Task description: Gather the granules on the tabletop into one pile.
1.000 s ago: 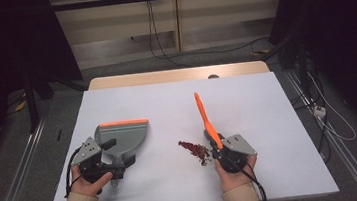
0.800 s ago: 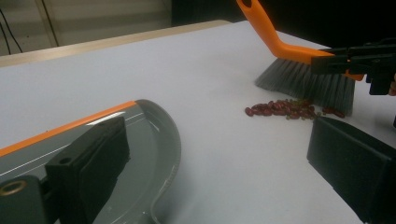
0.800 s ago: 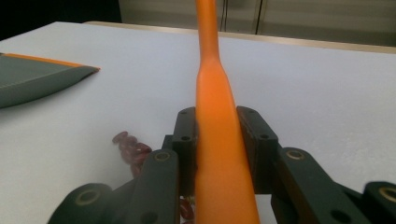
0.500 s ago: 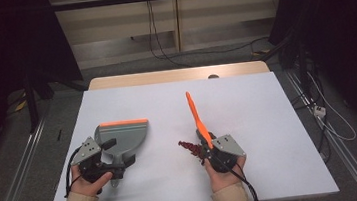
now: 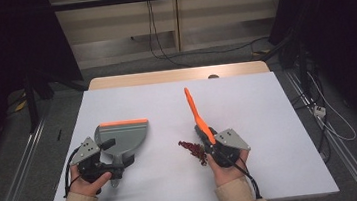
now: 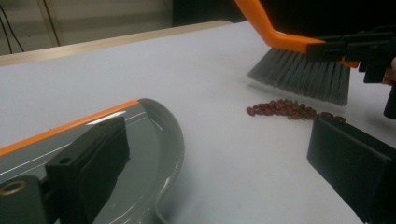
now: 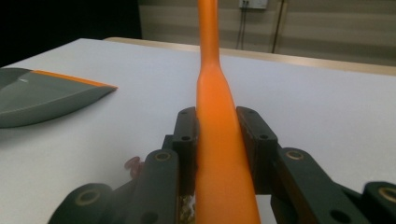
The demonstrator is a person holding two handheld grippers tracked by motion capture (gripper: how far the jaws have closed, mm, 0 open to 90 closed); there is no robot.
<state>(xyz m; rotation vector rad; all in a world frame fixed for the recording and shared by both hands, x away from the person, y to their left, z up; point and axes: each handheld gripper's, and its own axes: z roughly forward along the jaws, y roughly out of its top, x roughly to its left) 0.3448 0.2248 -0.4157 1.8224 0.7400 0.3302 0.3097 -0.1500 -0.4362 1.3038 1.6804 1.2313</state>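
Nearest the person, two sleeved forearms come in at six o'clock of the high view, each hand carrying a black two-jaw gripper. The left gripper [image 5: 107, 164] sits at about seven o'clock on the white table [image 5: 269, 121]; in the left gripper view its jaws stand wide apart, one pad lying over the pan's surface and the other over bare table, with nothing pinched between them there. Whether it grips the handle lower down I cannot tell.

The right gripper [image 5: 210, 140] sits at about five o'clock, and in the right gripper view its jaws are closed tight on either side of the orange plastic hand brush [image 7: 215, 140], clamping its handle. The handle slants up toward twelve o'clock, and the grey bristles [image 6: 299, 77] hang just above the table.

The small heap of dark red beans [image 5: 192, 148] lies on the table between the two grippers, just beside the bristles at the brush's nine o'clock.

Farther out, the grey plastic dustpan with an orange lip [image 5: 122, 134] lies flat at the beans' nine o'clock, well apart from them, its lip turned to twelve o'clock.
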